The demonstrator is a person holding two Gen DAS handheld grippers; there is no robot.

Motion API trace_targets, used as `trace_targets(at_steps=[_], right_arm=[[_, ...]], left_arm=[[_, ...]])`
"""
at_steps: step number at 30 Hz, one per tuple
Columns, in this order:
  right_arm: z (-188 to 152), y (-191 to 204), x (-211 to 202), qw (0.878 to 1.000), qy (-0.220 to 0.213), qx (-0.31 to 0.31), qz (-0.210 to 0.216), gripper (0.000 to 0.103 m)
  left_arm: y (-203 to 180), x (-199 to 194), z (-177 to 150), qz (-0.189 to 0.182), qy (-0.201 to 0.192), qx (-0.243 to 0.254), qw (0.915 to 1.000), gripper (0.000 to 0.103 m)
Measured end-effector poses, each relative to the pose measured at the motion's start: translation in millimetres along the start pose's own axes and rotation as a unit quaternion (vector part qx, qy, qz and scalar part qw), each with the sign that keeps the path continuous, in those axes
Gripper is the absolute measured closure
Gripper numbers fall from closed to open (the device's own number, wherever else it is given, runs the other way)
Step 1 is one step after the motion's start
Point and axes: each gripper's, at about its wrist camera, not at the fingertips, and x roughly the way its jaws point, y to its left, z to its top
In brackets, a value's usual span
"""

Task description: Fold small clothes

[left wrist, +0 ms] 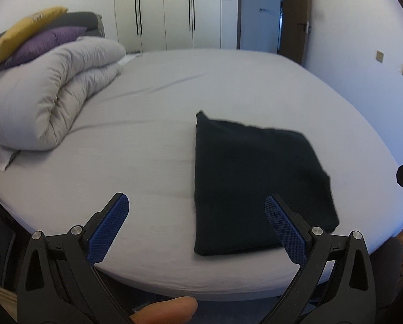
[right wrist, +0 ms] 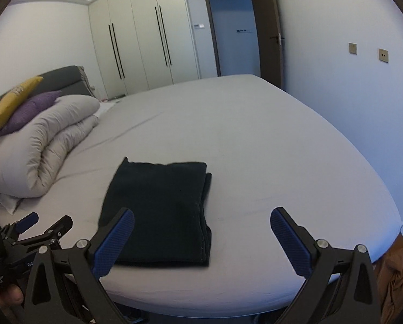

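A black garment (left wrist: 255, 186) lies folded into a flat rectangle on the grey bed sheet (left wrist: 153, 140), near the bed's front edge. It also shows in the right wrist view (right wrist: 161, 210). My left gripper (left wrist: 196, 202) is open and empty, held just short of the bed edge, to the left of the garment. My right gripper (right wrist: 201, 217) is open and empty, held above the front edge with its left finger over the garment's near left corner. The left gripper shows at the lower left of the right wrist view (right wrist: 43, 221).
A rolled grey duvet (left wrist: 47, 94) with a purple pillow (left wrist: 47, 43) and a yellow pillow (left wrist: 20, 32) lies at the bed's left. White wardrobes (left wrist: 166, 10) and an open door (right wrist: 234, 29) stand behind. Brown cloth (right wrist: 398, 275) hangs by the bed's right corner.
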Motion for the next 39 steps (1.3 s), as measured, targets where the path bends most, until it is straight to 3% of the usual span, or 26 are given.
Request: trace_targets(at_steps=[8,19,39], right_arm=[[-13.8,32.8,13.2,0.997,0.002,-0.077,-0.02,0.0],[-20.9,26.4,34.0,0.998,0.037,-0.057,-0.017,0.0],[-24.1,24.5,41.8,0.997,0.052,-0.057,-0.01,0.0]], left_arm=[[7.8,38.7,-10.5,-0.001,0.026,0.002,0.9997,0.0],[7.5,50.1,-12.9,-0.001,0.044,0.002,0.999,0.0],[8.5,52.1,-10.9,-0.002,0.05,0.001,0.9988,0.0]])
